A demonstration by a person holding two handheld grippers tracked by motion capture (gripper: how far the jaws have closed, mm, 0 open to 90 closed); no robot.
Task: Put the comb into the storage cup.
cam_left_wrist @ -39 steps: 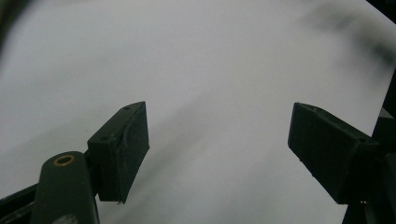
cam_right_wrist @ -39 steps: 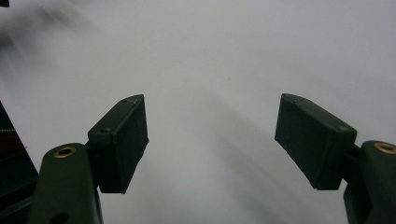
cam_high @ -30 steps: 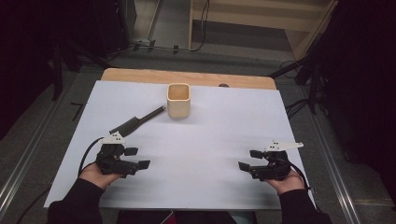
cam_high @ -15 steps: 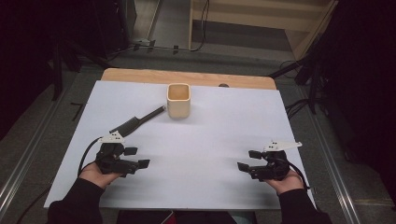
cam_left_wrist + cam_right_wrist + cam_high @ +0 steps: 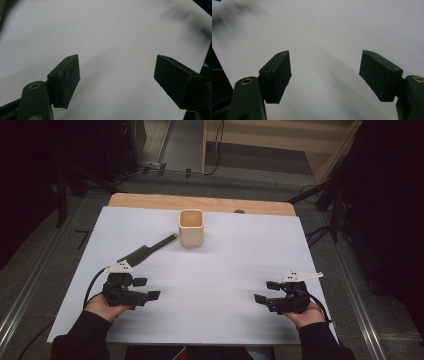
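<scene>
A square tan cup (image 5: 191, 227) stands upright near the back middle of the white table sheet (image 5: 240, 255). A dark comb-like tool (image 5: 146, 249) lies flat to the cup's left, its thin handle pointing at the cup. My left gripper (image 5: 147, 289) rests low at the front left, open, jaws pointing right, just in front of the tool. My right gripper (image 5: 266, 291) sits at the front right, open, jaws pointing left. In the left gripper view the left gripper (image 5: 116, 75) has only white sheet between its jaws; the right gripper (image 5: 324, 71) looks the same in its own view.
A wooden table edge (image 5: 150, 200) shows behind the sheet. Beyond it lie floor cables (image 5: 215, 150) and a wooden frame (image 5: 280, 140). Metal rails (image 5: 360, 300) run along both sides of the table. Bare sheet spreads between the two grippers.
Both grippers stay almost still; the right gripper has shifted very slightly. The cup and tool have not moved.
</scene>
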